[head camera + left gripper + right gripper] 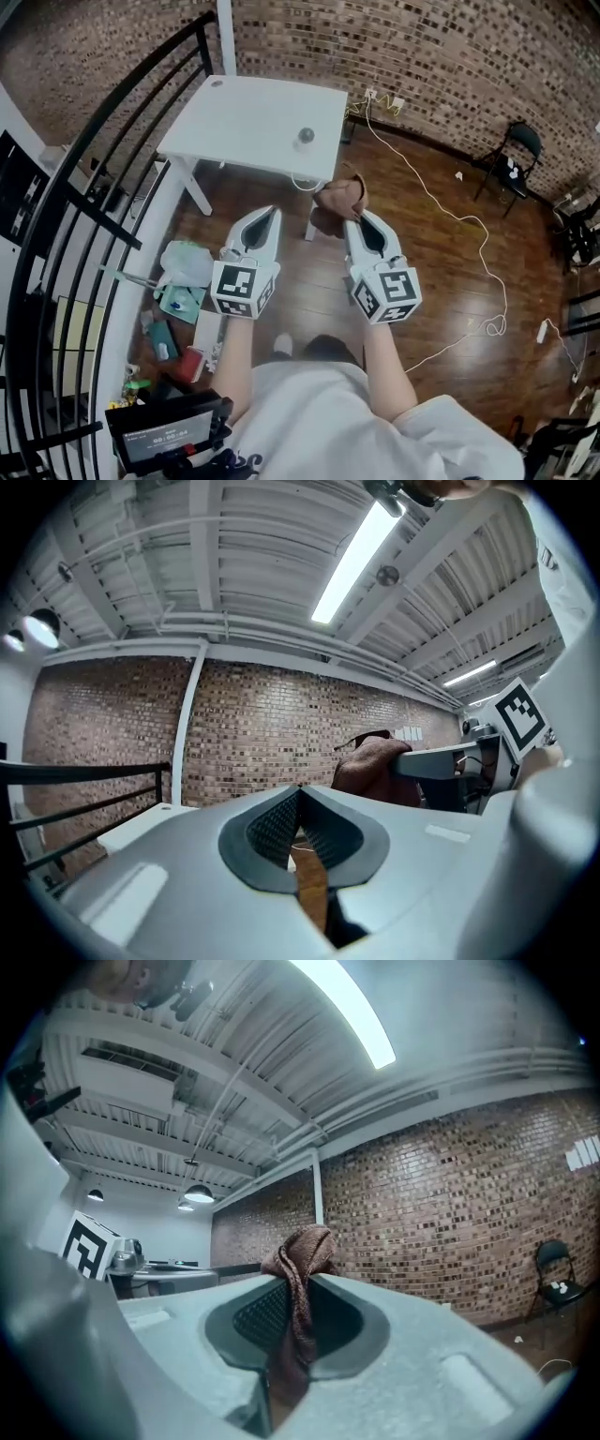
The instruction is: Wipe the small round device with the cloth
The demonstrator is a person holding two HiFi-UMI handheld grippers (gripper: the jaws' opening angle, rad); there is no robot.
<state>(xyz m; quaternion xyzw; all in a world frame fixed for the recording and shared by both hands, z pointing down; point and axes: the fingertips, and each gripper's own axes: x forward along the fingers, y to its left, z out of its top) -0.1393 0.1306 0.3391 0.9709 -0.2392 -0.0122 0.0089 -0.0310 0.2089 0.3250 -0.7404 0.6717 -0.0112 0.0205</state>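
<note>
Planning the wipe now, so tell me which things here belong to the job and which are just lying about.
Job: small round device on the white table; brown cloth, clamped in the jaws of the right gripper; left gripper, jaws shut and empty.
Lying about: white cable; black folding chair; pile of bags and bottles.

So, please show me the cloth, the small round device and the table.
cloth [299, 1249], right gripper view, its bunched upper end.
small round device [306, 137], head view, its top.
table [248, 112], head view, bare tabletop.
</note>
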